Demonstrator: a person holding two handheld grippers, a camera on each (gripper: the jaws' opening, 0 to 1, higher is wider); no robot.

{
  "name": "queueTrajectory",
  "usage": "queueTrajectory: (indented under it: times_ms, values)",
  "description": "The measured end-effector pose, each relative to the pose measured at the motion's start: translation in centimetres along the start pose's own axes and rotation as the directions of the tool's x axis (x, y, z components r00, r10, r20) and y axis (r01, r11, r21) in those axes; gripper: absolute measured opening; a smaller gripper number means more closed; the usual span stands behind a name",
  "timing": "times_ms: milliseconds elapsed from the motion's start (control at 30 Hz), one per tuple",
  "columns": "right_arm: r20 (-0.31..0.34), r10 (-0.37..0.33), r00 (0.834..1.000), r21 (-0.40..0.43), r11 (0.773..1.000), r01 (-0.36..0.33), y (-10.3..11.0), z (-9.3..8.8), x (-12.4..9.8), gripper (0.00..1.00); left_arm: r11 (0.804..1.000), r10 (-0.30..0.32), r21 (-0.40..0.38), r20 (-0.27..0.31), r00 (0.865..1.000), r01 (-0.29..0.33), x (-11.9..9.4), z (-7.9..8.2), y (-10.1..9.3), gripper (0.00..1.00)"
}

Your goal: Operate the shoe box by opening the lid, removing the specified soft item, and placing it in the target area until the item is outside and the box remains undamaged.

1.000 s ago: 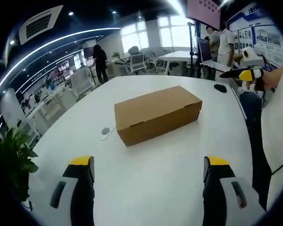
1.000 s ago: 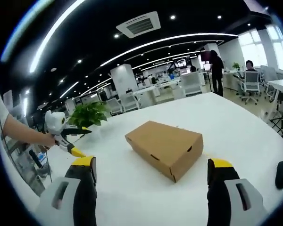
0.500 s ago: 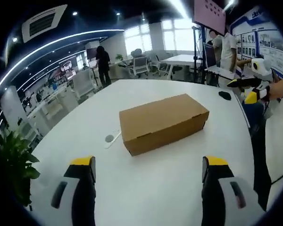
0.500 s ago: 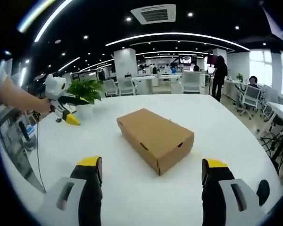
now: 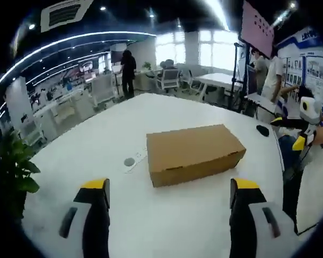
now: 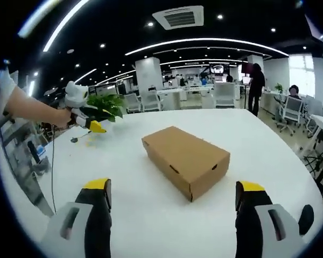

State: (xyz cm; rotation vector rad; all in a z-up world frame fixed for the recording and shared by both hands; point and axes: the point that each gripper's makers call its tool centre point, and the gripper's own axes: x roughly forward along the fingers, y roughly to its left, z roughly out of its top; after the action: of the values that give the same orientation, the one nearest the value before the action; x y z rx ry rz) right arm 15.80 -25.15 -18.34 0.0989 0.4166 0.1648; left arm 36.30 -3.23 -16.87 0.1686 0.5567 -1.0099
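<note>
White tabletop (image 5: 167,215) carries the shut shoe box (image 5: 195,153) mid-surface — I hold left claw (image 5: 169,196) and right claw (image 6: 172,199) wide, short of it, its length lying crosswise.

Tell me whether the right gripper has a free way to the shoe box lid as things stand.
Probably yes. The right gripper is open and faces the closed shoe box across bare white table; nothing lies between. The left gripper hangs off to the side, away from that path.
</note>
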Motion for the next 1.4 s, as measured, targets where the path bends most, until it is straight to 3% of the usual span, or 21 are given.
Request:
queueTrajectory:
  times_ms: [33,167,233,300,367,567,700,833,900,1000,1100,1167,1267,1400]
  values:
    - [0.008,-0.004,1.0,0.005,1.0,0.004,0.0,0.1,-0.1,0.97,1.0,-0.016,-0.023,-0.004,1.0,0.015,0.3,-0.2,-0.3,0.97]
    - [0.084,0.011,0.996,0.014,1.0,-0.012,0.3,1.4,-0.4,0.99,1.0,-0.024,0.011,-0.028,0.999,0.024,1.0,-0.6,-0.7,0.99]
    - [0.127,0.035,0.991,0.068,0.997,-0.044,0.6,2.1,-0.6,1.0,0.999,-0.031,0.013,-0.034,0.999,0.032,1.3,-0.7,-0.6,0.99]
    - [0.099,0.041,0.994,0.131,0.99,-0.054,0.5,1.6,-0.7,1.0,0.999,-0.039,-0.01,-0.032,0.999,0.039,1.5,-0.6,-0.4,0.99]
    - [0.066,0.029,0.997,0.131,0.991,-0.037,0.1,1.1,-0.6,1.0,0.999,-0.031,-0.02,-0.032,0.999,0.03,1.8,-0.5,0.1,0.99]
    - [0.134,0.025,0.991,0.15,0.988,-0.045,0.1,1.7,-1.2,1.0,0.998,-0.043,-0.04,-0.029,0.999,0.042,2.7,-0.3,0.8,0.99]
    - [0.204,0.063,0.977,0.239,0.965,-0.112,0.6,2.7,-1.2,1.0,0.997,-0.04,-0.062,-0.039,0.998,0.038,3.3,-0.4,1.5,0.99]
    - [0.209,0.046,0.977,0.246,0.964,-0.099,0.4,2.9,-1.1,0.99,0.995,-0.059,-0.082,-0.04,0.997,0.056,4.1,-0.4,1.4,0.99]
    - [0.179,0.029,0.983,0.227,0.971,-0.07,0.1,2.4,-1.0,0.97,0.994,-0.071,-0.089,-0.047,0.996,0.067,4.5,-0.6,1.3,0.99]
    - [0.039,-0.019,0.999,0.094,0.995,0.016,-0.8,0.2,-0.8,0.97,0.994,-0.08,-0.085,-0.046,0.996,0.076,4.8,-0.6,1.2,0.99]
    - [0.005,-0.056,0.998,-0.025,0.998,0.056,-1.2,-0.2,-0.6,0.98,0.995,-0.082,-0.062,-0.056,0.995,0.078,5.1,-0.7,1.0,0.99]
    - [-0.036,-0.095,0.995,-0.04,0.995,0.094,-1.9,-0.9,-0.4,0.98,0.997,-0.078,-0.03,-0.07,0.994,0.076,5.3,-0.9,1.1,0.99]
    - [-0.03,-0.091,0.995,-0.01,0.996,0.091,-2.0,-0.6,0.0,0.96,0.994,-0.11,-0.007,-0.089,0.99,0.109,5.4,-1.1,0.8,0.99]
    - [0.001,-0.084,0.996,-0.059,0.995,0.084,-1.9,0.2,0.7,0.91,0.995,-0.098,0.006,-0.13,0.987,0.1,5.6,-1.5,2.2,0.99]
